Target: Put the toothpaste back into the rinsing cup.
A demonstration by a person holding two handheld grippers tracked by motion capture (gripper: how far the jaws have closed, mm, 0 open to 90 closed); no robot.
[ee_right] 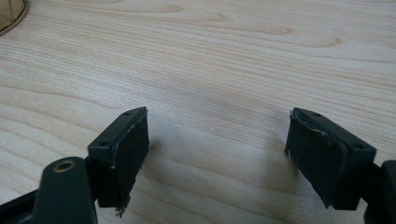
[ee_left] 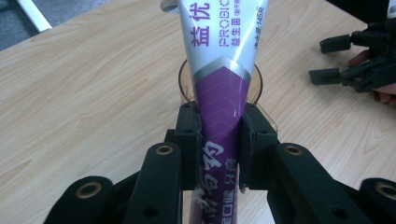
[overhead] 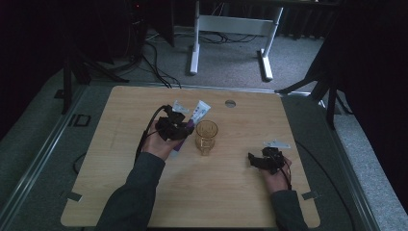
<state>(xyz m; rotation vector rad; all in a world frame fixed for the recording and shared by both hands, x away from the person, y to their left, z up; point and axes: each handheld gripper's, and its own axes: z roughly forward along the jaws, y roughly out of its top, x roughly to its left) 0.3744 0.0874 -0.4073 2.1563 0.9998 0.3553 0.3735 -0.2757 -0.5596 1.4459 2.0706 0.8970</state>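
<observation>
Looking from the high view, we see the left gripper (overhead: pixel 174 126) holding a purple and white plastic toothpaste tube (overhead: pixel 199 112) above the light wooden table (overhead: pixel 120 163), just beside a clear amber glass cup (overhead: pixel 206 136) that stands upright near the middle. The tube leans with its white flat end away from us and does not yet point into the cup. The right gripper (overhead: pixel 263 159) rests low near the right edge of the table, well apart from the cup, with nothing in it.

From the left gripper view, we see the two fingers (ee_left: pixel 189 140) pressed on both sides of the tube's purple part (ee_left: pixel 219 107), so the grip is firm. The rim of the cup (ee_left: pixel 256 86) appears directly behind the tube.

From the right gripper view, the fingers (ee_right: pixel 126 149) stand wide apart over bare wood and hold nothing; a small piece of the cup's base (ee_right: pixel 11 16) is in the upper left corner.

We judge that picking up the tube is done. It seems the tube should go into the cup, and this part is left: to bring it over the opening, lower it in and release it.
</observation>
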